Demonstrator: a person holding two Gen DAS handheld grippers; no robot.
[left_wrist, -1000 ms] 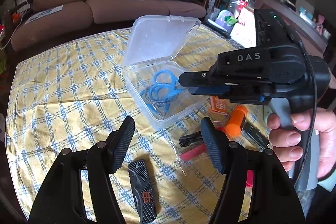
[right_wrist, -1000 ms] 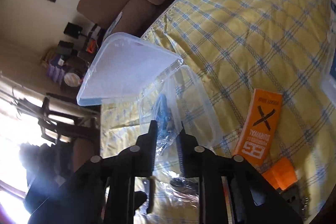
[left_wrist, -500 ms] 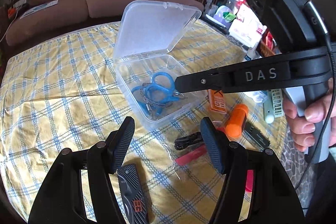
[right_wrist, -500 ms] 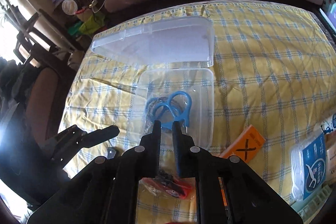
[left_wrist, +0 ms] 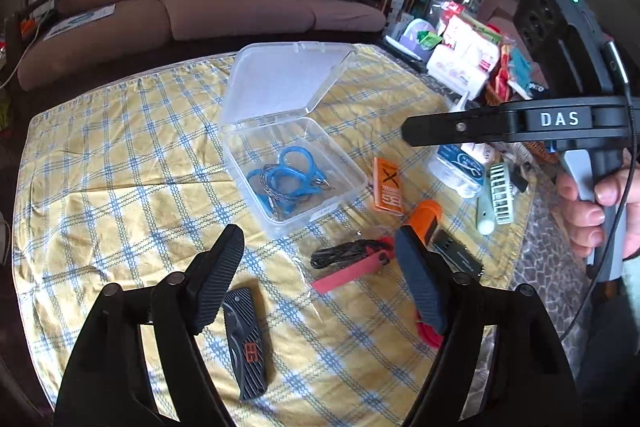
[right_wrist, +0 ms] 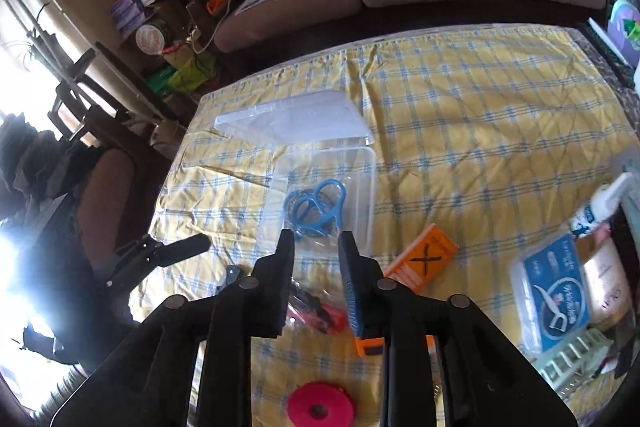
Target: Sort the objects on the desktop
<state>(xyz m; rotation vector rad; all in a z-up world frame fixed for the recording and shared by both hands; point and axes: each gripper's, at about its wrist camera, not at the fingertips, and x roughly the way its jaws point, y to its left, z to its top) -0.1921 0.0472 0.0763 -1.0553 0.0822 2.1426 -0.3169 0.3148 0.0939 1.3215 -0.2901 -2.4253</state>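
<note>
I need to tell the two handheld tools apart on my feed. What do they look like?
Both are black plastic tongs with ribbed dark pads. The left tongs show round pivot pins on their linkage arms. The right tongs have a blue-faced pad; seen from the left camera, their body carries white "DAS" lettering, a grey trigger handle, a thin black cable and a green light.

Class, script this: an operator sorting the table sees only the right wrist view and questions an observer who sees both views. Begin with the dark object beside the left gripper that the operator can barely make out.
Operator: What is that dark object by the left gripper?
Observer: A black folding knife with an orange logo, lying flat on the tablecloth.
Operator: Is that gripper holding anything?
Observer: No. Its jaws are opening, with nothing between them.
</note>
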